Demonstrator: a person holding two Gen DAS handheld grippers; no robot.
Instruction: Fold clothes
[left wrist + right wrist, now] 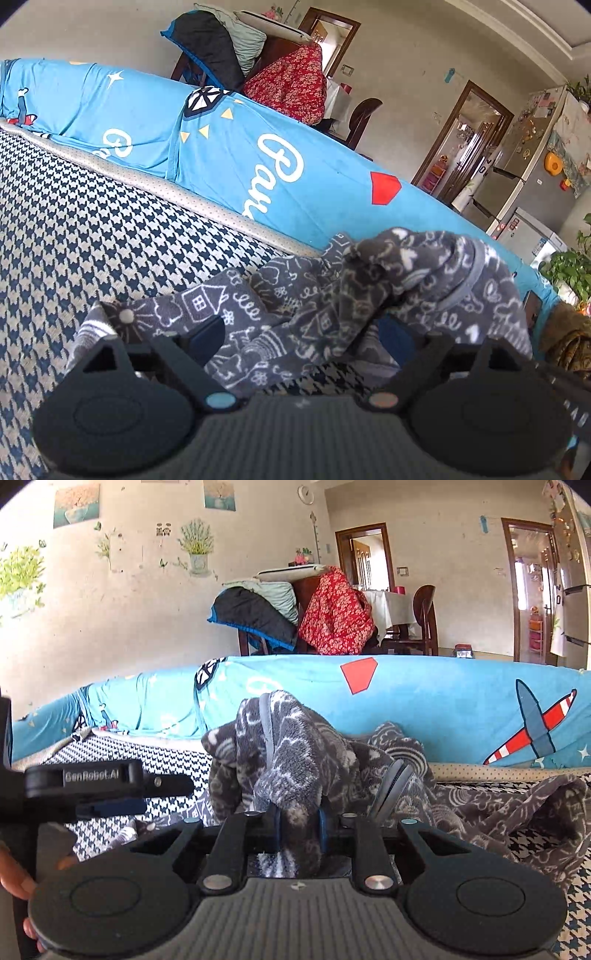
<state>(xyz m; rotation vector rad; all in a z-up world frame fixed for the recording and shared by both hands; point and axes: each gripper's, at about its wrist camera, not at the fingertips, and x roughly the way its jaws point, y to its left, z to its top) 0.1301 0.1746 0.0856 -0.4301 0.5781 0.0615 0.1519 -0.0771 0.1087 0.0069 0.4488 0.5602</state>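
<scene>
The grey fleece garment (295,753), printed with white doodles of houses and hearts, lay bunched on the houndstooth sofa seat (92,236), in front of the blue cartoon-print cover (424,701) draped over the sofa back. The right gripper (299,830) had its jaws drawn narrow, pinching a thick fold of the fleece that rose in a peak just above its fingers, with a grey trimmed edge running up over the peak. The left gripper (299,332) stood wide; the cloth lay draped across the gap between its fingers, but the pads did not press on it, so it held nothing. In the right wrist view that left gripper (107,786) showed to the left of the bunch, close beside it. The rest of the garment trailed away from the peak toward the right across the seat, so its long axis ran roughly along the sofa back. Judging from this, the next move turned on the free left gripper finding a second edge: the nearest loose cloth lay directly ahead of it and slightly right, toward the pinched peak.
</scene>
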